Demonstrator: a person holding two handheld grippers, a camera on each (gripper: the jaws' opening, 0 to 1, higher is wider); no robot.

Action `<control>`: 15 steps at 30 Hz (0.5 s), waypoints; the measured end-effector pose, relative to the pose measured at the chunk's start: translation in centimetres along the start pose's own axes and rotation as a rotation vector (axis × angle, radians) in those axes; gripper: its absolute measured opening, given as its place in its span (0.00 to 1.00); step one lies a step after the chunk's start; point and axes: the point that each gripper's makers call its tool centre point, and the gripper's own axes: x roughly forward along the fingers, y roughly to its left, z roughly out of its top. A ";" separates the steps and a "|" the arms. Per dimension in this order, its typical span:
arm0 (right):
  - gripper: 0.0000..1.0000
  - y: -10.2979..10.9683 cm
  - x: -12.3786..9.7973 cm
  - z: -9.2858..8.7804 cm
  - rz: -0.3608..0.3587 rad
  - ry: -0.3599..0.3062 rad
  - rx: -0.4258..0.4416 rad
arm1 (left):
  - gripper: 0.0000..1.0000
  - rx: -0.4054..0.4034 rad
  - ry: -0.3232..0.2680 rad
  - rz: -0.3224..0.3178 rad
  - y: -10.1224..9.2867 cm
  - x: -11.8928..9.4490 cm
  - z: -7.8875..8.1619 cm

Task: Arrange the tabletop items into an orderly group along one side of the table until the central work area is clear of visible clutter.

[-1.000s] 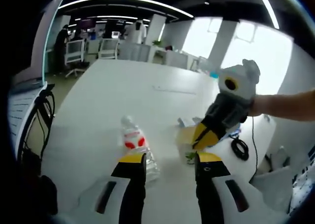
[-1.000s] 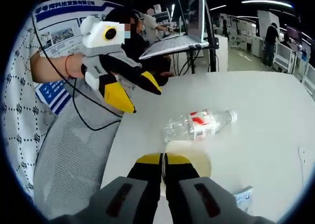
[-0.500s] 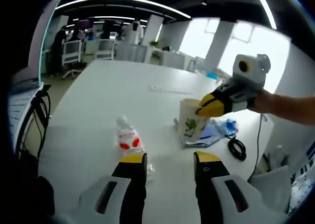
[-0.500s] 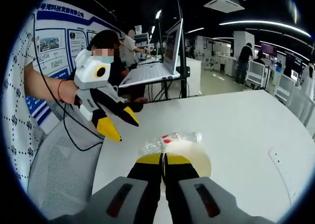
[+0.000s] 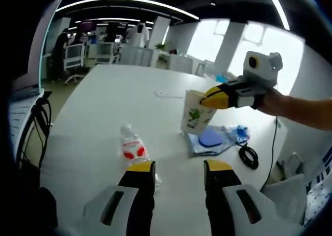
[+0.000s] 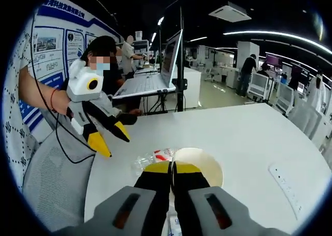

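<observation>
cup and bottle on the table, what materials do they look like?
Cup: likely paper, matte cream wall with a printed green plant; the right hand-held gripper pinches its rim.
Bottle: clear thin plastic, glossy and see-through with a red-and-white label, lying on its side on the table.

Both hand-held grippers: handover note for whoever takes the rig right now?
Right hand-held gripper: shut on the rim of the paper cup, held tilted in the air above the blue packets.
Left hand-held gripper: open, holding nothing, just short of the water bottle.
Bottle lies on its side mid-table; black cable sits near the packets at the table edge.
Done: cup picked up.
Left: set the cup down at the side; move the bottle over.
</observation>
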 end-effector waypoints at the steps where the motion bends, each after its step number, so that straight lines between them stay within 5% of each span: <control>1: 0.00 -0.2 0.0 0.0 -0.004 -0.003 0.000 | 0.33 0.002 0.000 0.000 0.0 0.0 0.0; 15: 0.00 -2.0 1.9 -2.1 -0.055 0.041 -0.038 | 0.33 0.004 0.003 -0.001 0.1 -0.1 0.0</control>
